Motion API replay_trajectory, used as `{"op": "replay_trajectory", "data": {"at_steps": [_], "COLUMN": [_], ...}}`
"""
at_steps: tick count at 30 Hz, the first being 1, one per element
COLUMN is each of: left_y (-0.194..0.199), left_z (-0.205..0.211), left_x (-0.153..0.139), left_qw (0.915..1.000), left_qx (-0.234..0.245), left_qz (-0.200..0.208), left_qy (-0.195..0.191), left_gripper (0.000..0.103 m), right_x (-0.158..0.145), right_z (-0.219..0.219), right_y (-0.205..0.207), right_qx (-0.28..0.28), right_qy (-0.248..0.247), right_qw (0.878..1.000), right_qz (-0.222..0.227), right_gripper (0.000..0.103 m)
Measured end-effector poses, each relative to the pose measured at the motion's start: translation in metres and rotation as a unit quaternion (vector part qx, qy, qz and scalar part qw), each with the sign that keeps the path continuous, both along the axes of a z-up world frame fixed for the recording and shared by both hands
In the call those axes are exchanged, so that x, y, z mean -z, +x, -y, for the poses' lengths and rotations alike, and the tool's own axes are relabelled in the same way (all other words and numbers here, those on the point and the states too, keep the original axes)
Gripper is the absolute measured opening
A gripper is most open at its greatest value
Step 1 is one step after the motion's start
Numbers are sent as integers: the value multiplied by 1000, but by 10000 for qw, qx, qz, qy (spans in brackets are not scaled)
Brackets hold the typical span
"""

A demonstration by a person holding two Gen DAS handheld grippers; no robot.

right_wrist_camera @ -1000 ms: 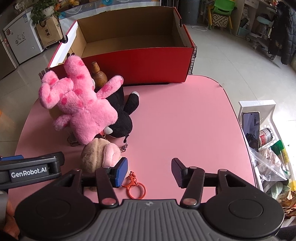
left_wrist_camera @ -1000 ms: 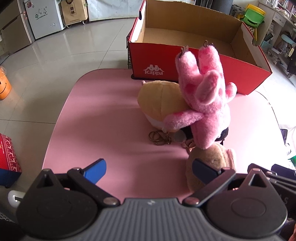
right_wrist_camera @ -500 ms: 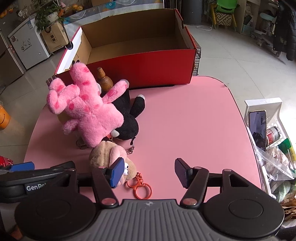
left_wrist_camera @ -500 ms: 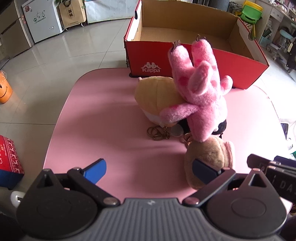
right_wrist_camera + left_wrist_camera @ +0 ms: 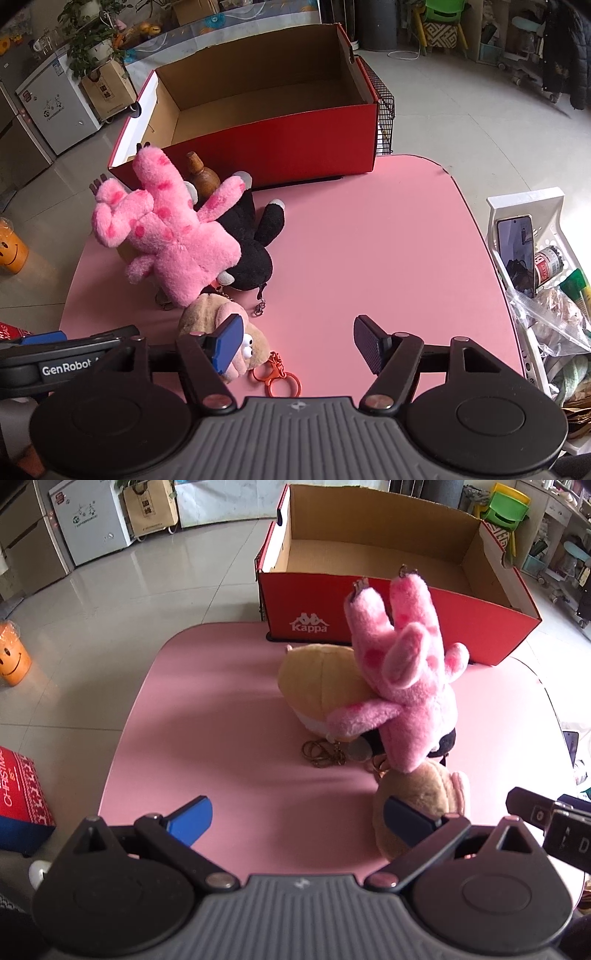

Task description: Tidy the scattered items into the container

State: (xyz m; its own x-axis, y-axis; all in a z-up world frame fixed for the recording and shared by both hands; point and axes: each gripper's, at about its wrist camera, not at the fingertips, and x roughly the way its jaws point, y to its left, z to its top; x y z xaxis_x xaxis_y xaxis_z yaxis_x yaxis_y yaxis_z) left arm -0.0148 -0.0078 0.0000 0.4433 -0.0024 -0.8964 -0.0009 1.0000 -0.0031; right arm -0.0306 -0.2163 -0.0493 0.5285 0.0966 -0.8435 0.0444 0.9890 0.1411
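An open red shoebox point(image 5: 480, 624) point(image 5: 295, 140) stands at the table's far edge. In front of it a pink plush point(image 5: 406, 686) point(image 5: 177, 240) lies on a round yellow plush point(image 5: 317, 686) and a black plush point(image 5: 251, 251), with a brown wooden gourd point(image 5: 201, 173) behind. A small tan plush point(image 5: 421, 786) point(image 5: 207, 317) with an orange keyring point(image 5: 277, 376) lies nearest. My left gripper point(image 5: 299, 819) is open over bare table, the tan plush just beyond its right finger. My right gripper point(image 5: 299, 341) is opening; the tan plush's face pokes in beside its left finger, pads not pressing.
The pink table point(image 5: 369, 240) has free room on its right half. A white basket point(image 5: 528, 199) with a phone and a can stands off the right edge. An orange smiley cup point(image 5: 13, 661) and a red printed box point(image 5: 18, 786) sit on the floor at left.
The right gripper's jaws have spread wider, and the small tan plush now sits closer against its left finger. The left gripper has stayed open and still.
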Motion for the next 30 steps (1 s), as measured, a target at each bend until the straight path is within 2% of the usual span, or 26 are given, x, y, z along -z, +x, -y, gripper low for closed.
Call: {"op": "replay_trajectory", "data": {"at_steps": [5,13,30], "left_y": [-1,0,1], "left_z": [1,-3,-3], "left_x": [4,9,9], "left_qw": [10000,9997,9998], "left_qx": [-14,-172,-126], "left_qz": [-54,-179,-139], "left_qy": [69,38,21], "left_gripper": [103,103,103], "right_x": [1,4,10], "right_z": [-5,-8,-16], "right_y": [-2,-3,-3], "right_qx": [-115,-194,-345], "right_qy": [-138,-98,-248], "right_qw": [9998,9998,9991], "right_qz": [12,13,-53], "right_gripper": [67,67,67]}}
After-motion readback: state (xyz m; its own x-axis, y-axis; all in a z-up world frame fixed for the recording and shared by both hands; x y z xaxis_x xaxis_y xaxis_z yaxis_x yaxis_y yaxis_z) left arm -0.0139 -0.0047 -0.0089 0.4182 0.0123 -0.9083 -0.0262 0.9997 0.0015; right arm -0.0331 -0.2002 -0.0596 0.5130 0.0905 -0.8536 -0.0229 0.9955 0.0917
